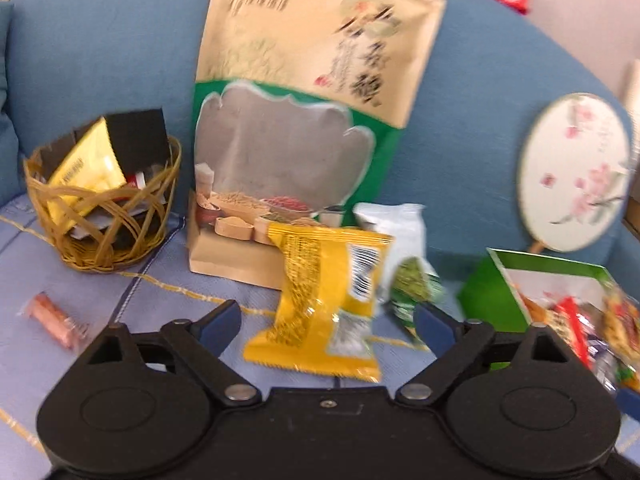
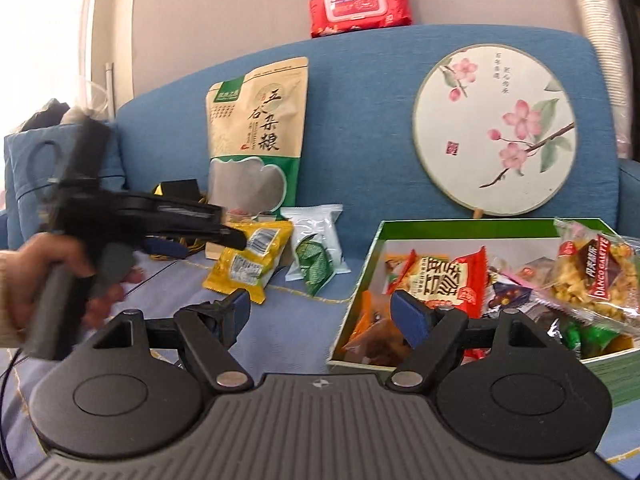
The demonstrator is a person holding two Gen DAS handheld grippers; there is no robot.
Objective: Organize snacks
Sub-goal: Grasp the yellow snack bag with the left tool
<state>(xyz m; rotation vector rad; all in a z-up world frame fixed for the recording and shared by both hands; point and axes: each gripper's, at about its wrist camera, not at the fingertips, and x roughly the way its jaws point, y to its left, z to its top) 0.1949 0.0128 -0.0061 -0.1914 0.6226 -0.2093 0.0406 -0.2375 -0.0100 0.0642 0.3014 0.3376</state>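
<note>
Yellow snack packet [image 1: 322,304]: crinkled foil, barcode label on its right half, serrated bottom edge. It lies on the blue seat cover [image 1: 160,300], dead ahead at 12 o'clock from the left gripper [image 1: 326,322], sitting in the gap between the jaws. The blue pads are spread wide on either side; they don't press on it, and the left-wrist view is too blurred to say whether a pad tip touches.

White-and-green packet [image 1: 400,256] sits just at the yellow one's 2 o'clock, partly hidden behind it; print unreadable. Pink wrapped sausage stick [image 1: 56,320] at 9 o'clock, smeared by blur. Green-rimmed box [image 2: 460,226] of mixed snacks at 3 o'clock, cut off by the frame edge in the left view.

Right gripper [image 2: 324,314]: jaws stand wide apart with nothing between them. Its right pad overlaps the box's near-left corner in view; contact can't be judged. In the right-wrist view a hand [image 2: 44,276] holds the left gripper at 9 o'clock, and that tool's body covers part of the wicker basket [image 1: 104,216].

Further back: the basket holds a yellow packet and dark wrappers, contents jumbled. Tall kraft grain bag [image 2: 258,136] leans on the sofa back at 12 o'clock. Round floral fan [image 2: 494,132] at 1 o'clock. Red wipes pack [image 2: 360,4] sits on top of the backrest.
</note>
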